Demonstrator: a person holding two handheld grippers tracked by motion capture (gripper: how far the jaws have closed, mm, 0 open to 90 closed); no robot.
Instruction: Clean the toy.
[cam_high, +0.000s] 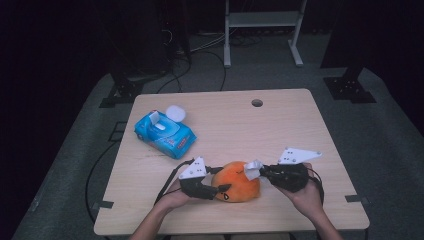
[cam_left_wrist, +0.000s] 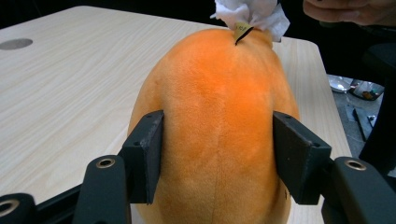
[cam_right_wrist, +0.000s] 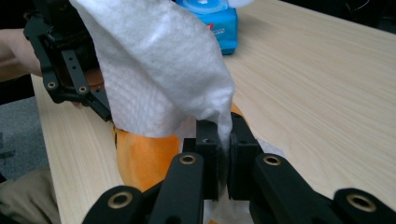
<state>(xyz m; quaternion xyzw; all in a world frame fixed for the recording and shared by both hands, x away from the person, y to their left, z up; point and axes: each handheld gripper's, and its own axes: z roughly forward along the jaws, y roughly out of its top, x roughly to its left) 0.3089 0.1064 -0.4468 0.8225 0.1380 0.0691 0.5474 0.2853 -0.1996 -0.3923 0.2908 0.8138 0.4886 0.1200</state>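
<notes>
An orange plush toy (cam_high: 237, 182) lies near the table's front edge. My left gripper (cam_high: 217, 192) comes at it from the left, and in the left gripper view its two black pads (cam_left_wrist: 149, 154) press on both sides of the plush toy (cam_left_wrist: 215, 116). My right gripper (cam_high: 257, 172) reaches in from the right, shut on a white wipe (cam_high: 252, 167) that rests on the toy's top. In the right gripper view the wipe (cam_right_wrist: 159, 70) hangs from the closed jaws of the right gripper (cam_right_wrist: 224, 140) over the orange plush toy (cam_right_wrist: 144, 158), and the left gripper (cam_right_wrist: 70, 70) sits behind it.
A blue pack of wipes (cam_high: 165, 132) with its white lid flipped up lies at the table's back left. The wooden table (cam_high: 300, 130) has a round cable hole (cam_high: 257, 103) near its far edge. A white metal stand (cam_high: 262, 20) is on the floor beyond.
</notes>
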